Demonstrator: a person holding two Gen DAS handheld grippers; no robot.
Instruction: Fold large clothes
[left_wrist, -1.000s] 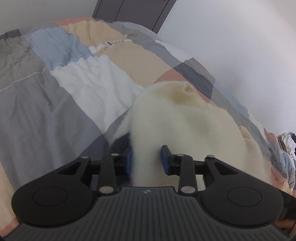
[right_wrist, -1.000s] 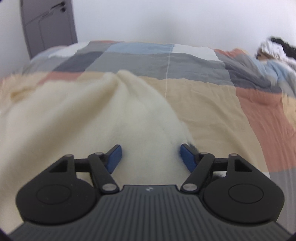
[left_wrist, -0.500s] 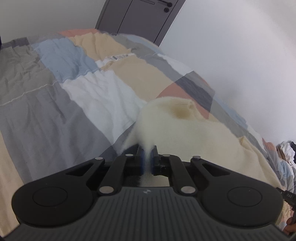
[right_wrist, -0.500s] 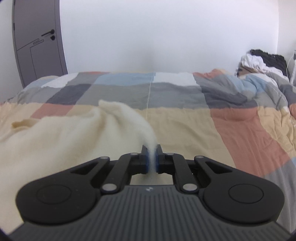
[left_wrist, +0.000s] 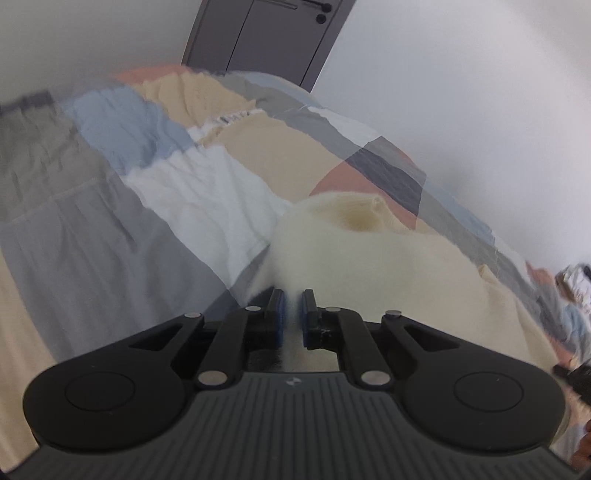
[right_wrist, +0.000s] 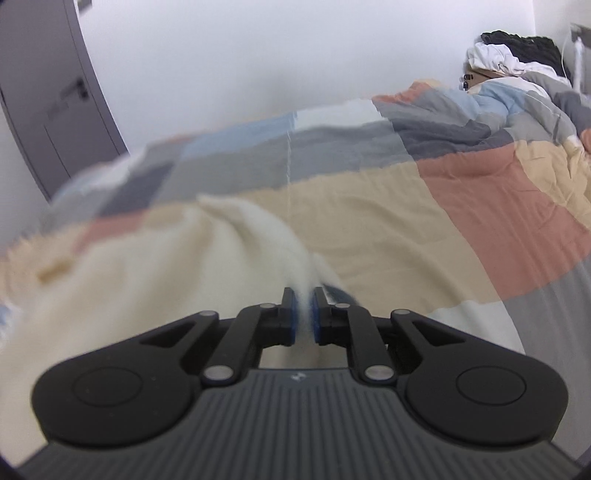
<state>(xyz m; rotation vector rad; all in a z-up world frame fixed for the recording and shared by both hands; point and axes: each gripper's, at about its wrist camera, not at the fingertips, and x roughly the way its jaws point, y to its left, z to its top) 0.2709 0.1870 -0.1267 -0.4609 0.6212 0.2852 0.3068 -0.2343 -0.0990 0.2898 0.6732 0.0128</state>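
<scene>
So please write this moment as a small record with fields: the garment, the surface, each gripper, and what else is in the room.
garment: cream fluffy garment, lying on the bed, pinched at two places
surface: patchwork duvet in grey, blue, beige, salmon and white
left gripper: shut on the garment's edge
right gripper: shut on a drawn-up fold of it
background: grey door, white wall, pile of clothes at far right

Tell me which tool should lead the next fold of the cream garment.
Probably neither alone. The left tool and the right tool are each shut on an edge of the cream garment, so both should carry it together over the patchwork duvet. The pictures favour no side.
</scene>
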